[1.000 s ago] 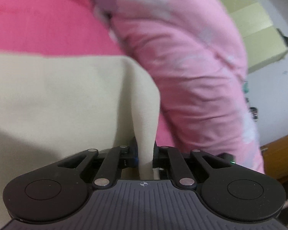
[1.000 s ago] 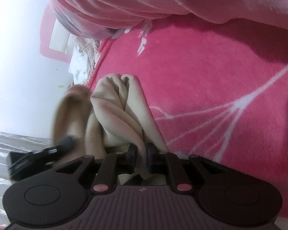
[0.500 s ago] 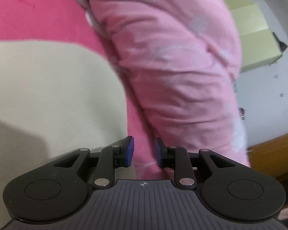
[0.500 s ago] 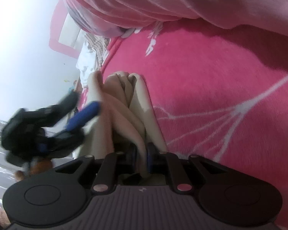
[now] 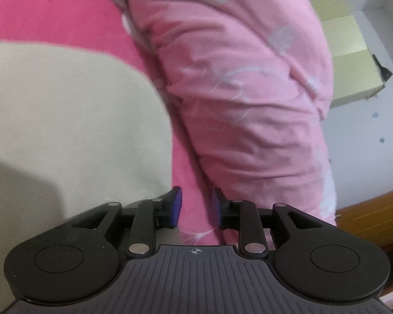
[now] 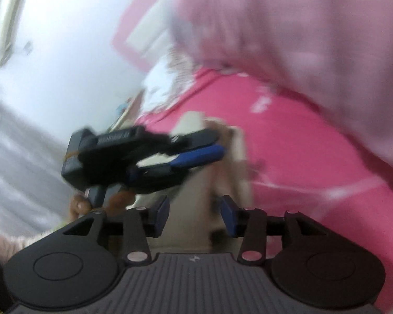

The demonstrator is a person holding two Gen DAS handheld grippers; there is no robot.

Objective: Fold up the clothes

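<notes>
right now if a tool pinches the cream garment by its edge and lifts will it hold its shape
Probably not: the cream garment lies limp and flat on the pink blanket, so it would likely drape. In the right wrist view it bunches into folds, suggesting thin, light cloth.

**The room around my bed**

I see a deep pink blanket [image 5: 52, 7] spread over the bed, with a paler pink quilt [image 5: 249, 91] bunched on it. Beyond, a white wall [image 5: 366, 136] and a cardboard box [image 5: 351, 65] (flaps open). A wooden edge [image 5: 374, 214] shows low down. Light is soft.
</notes>
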